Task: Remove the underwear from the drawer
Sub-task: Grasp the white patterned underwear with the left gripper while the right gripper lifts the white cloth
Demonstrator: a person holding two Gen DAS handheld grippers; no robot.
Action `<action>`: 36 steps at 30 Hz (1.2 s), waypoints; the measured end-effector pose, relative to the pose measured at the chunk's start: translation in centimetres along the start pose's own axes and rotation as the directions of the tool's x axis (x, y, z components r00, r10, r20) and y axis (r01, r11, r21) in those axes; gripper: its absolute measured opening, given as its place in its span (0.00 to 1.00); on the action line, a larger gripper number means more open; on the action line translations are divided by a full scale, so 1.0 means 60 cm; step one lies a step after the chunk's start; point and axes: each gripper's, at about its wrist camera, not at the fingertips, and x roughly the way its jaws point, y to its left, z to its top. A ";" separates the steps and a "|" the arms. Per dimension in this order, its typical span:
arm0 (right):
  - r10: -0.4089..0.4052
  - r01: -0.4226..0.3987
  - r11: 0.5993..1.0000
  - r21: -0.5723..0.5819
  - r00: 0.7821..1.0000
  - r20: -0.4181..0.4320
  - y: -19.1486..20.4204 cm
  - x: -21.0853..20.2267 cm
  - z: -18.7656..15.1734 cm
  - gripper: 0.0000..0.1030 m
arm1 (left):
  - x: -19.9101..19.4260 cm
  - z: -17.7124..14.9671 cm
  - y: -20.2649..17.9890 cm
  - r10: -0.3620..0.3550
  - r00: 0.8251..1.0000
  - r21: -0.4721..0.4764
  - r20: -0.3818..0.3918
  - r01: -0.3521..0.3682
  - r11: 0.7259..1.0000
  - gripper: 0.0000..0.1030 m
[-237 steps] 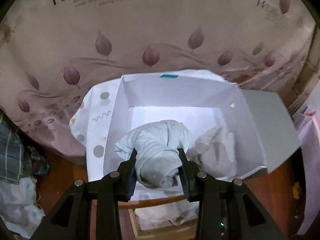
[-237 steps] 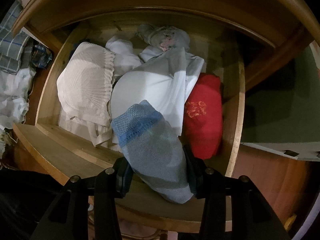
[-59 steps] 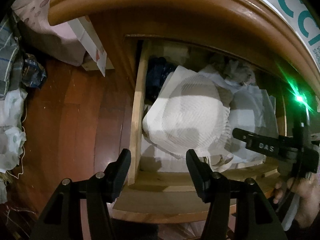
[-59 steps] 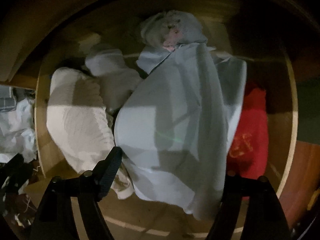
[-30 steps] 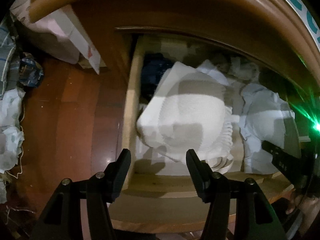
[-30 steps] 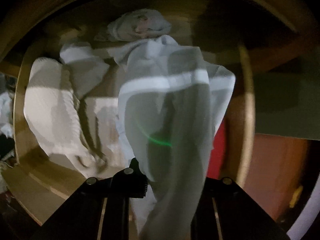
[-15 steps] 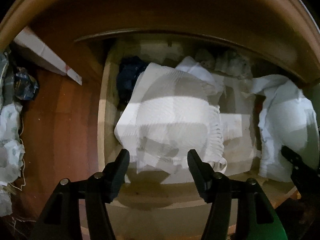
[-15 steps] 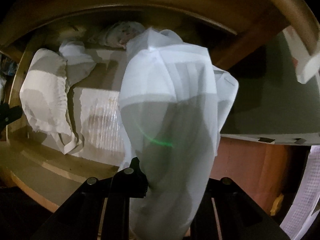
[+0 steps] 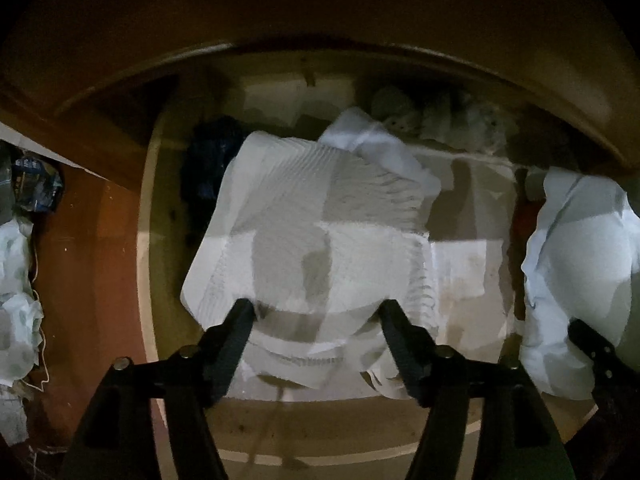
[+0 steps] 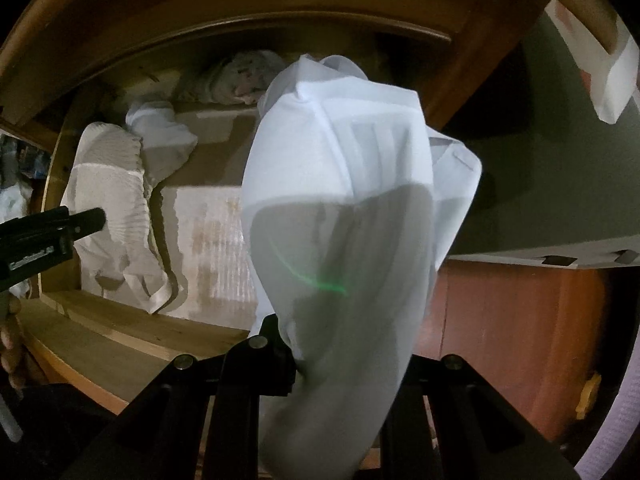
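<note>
The wooden drawer (image 9: pixel 144 240) stands pulled out, with white clothes in it. A white ribbed piece of underwear (image 9: pixel 320 220) lies at its left side. My left gripper (image 9: pixel 316 316) hangs just over that piece's near edge; its jaws are opening and the pads press on nothing. My right gripper (image 10: pixel 332 368) is shut on a pale bluish-white garment (image 10: pixel 340 200), which hangs lifted above the drawer's right end and hides the fingertips. In the left wrist view that garment (image 9: pixel 580 248) shows at the right edge. The left gripper (image 10: pixel 52 232) shows at the left edge of the right wrist view.
A dark blue item (image 9: pixel 212 156) sits in the drawer's far left corner, small white bundles (image 9: pixel 400 112) at the back. White liner paper (image 10: pixel 212 232) covers the bottom. A grey box flap (image 10: pixel 560 160) is on the right, cloth clutter (image 9: pixel 16 280) on the red-brown floor (image 9: pixel 88 260).
My left gripper has come down closer over the ribbed underwear and its jaws stand wider. My right gripper has lifted the pale garment up and to the right, away from the drawer.
</note>
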 end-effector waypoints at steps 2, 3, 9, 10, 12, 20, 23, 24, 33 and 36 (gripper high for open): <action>0.008 -0.008 1.000 0.000 1.000 -0.002 -0.005 0.004 0.002 0.14 | 0.009 0.002 -0.003 0.008 1.000 -0.001 -0.010 -0.008 1.000 0.73; 0.011 -0.011 1.000 -0.001 1.000 -0.004 -0.010 0.005 0.005 0.14 | 0.016 0.003 -0.003 0.010 1.000 -0.005 -0.022 -0.010 1.000 0.75; 0.038 -0.038 0.999 -0.002 0.999 -0.012 -0.016 -0.003 0.008 0.14 | 0.032 0.014 0.003 0.001 0.998 -0.055 -0.065 -0.005 0.998 0.78; 0.040 -0.040 0.999 -0.002 0.999 -0.012 -0.021 -0.005 0.007 0.14 | 0.035 0.018 0.002 0.003 0.997 -0.058 -0.071 -0.007 0.998 0.79; 0.044 -0.044 0.999 0.000 0.999 -0.016 -0.030 -0.013 0.006 0.14 | 0.041 0.027 0.002 -0.001 0.997 -0.067 -0.077 -0.004 0.998 0.79; 0.062 -0.062 0.998 0.010 0.998 -0.028 -0.038 -0.009 0.008 0.15 | 0.078 0.047 0.008 -0.008 0.988 -0.091 -0.157 -0.007 0.996 0.87; 0.066 -0.066 0.998 0.009 0.997 -0.031 -0.039 -0.008 0.009 0.16 | 0.090 0.052 0.012 0.004 0.984 -0.068 -0.176 -0.017 0.998 0.87; 0.066 -0.066 0.998 0.008 0.997 -0.033 -0.039 -0.007 0.010 0.16 | 0.092 0.054 0.012 0.004 0.984 -0.068 -0.181 -0.017 0.998 0.87; 0.070 -0.070 0.998 0.005 0.997 -0.037 -0.039 -0.007 0.008 0.16 | 0.091 0.067 -0.003 -0.002 0.986 -0.013 -0.169 0.000 1.000 0.52; 0.069 -0.069 0.998 0.002 0.997 -0.036 -0.035 -0.006 0.008 0.16 | 0.083 0.066 -0.009 -0.009 0.987 0.000 -0.159 0.009 1.000 0.37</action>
